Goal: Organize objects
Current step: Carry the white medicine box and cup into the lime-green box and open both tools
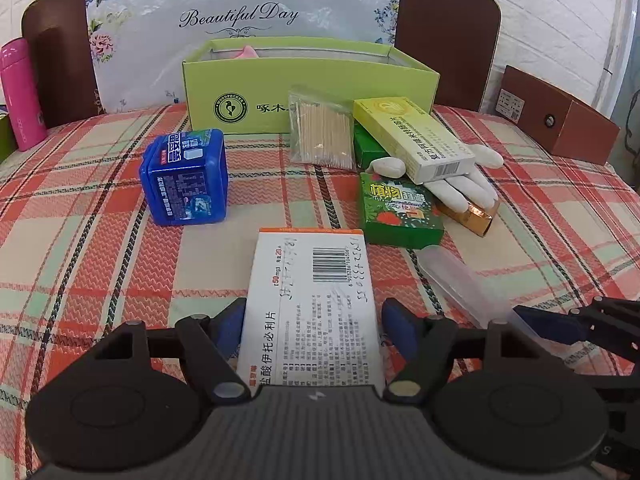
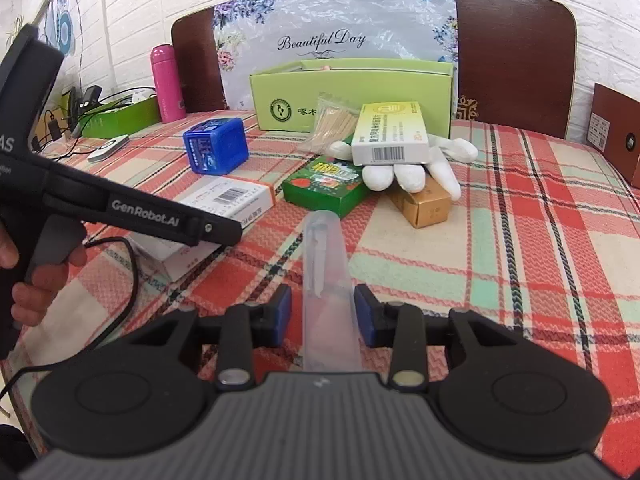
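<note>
- My read of the step: both grippers are set to pick, the likely goal being the open green box (image 1: 308,92) at the far edge of the checked tablecloth (image 1: 100,248).
- The left gripper (image 1: 314,328) straddles the white medicine box (image 1: 314,300), which lies flat near the tablecloth's near edge. Its blue pads (image 1: 234,326) stand a little off the box's long sides, so it is moderately open and not yet gripping, as far as I can tell.
- The right gripper (image 2: 322,314) straddles the clear plastic tube (image 2: 326,272), just beside the white box on its right. Its pads sit close to the tube walls; I cannot tell if they touch.
- To do this well, I would centre each item between the pads before closing, and squeeze the tube gently, since it looks thin and slippery.
- I would lift the white box level, clearing the blue container (image 1: 186,178) and the green carton (image 1: 398,210) on the way to the box.
</note>
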Demonstrator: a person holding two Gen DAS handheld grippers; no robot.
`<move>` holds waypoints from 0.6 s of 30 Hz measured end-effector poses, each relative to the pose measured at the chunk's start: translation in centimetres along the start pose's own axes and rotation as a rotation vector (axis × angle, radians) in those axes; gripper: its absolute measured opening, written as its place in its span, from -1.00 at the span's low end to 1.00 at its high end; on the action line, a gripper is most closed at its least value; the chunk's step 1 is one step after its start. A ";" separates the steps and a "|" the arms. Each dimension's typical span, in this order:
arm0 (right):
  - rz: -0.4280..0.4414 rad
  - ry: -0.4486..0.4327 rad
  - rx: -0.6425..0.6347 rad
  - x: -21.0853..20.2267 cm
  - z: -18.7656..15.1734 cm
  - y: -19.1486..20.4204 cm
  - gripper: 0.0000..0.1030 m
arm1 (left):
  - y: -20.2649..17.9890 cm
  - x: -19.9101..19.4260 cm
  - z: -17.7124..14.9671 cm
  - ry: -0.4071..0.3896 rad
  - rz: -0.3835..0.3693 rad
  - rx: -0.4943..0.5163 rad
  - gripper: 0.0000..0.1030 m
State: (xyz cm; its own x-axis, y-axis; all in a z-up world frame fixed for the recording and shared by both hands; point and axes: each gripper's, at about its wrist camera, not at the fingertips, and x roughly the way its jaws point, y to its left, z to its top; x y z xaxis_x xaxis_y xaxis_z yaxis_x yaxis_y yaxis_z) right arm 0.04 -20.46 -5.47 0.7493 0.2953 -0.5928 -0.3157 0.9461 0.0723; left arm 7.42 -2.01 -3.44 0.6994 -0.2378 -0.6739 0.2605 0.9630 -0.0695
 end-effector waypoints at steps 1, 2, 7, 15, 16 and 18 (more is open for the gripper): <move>0.002 -0.001 0.001 0.1 0.0 0.0 -0.32 | -0.1 0.1 0.1 0.002 0.004 0.005 0.47; 0.004 -0.001 0.004 0.1 0.0 -0.1 -0.32 | -0.1 0.2 0.1 0.002 0.006 0.011 0.47; 0.011 -0.002 0.013 0.2 0.0 -0.3 -0.32 | -0.3 0.4 0.0 -0.003 0.007 0.028 0.47; 0.018 -0.011 0.037 0.4 0.1 -0.6 -0.48 | -0.5 0.3 0.1 -0.008 0.005 0.049 0.33; 0.018 -0.013 0.039 0.4 0.2 -0.5 -0.48 | -0.5 0.1 0.1 -0.012 0.005 0.045 0.33; 0.025 -0.018 0.045 0.2 0.3 -0.6 -0.48 | -0.5 -0.3 0.2 -0.025 -0.008 0.043 0.33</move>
State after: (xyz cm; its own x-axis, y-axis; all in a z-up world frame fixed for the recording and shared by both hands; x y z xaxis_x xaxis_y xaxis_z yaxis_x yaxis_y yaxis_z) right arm 0.52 -20.94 -5.36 0.7520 0.3210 -0.5757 -0.3084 0.9433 0.1230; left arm 7.16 -2.39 -3.06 0.7139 -0.2489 -0.6545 0.2939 0.9549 -0.0426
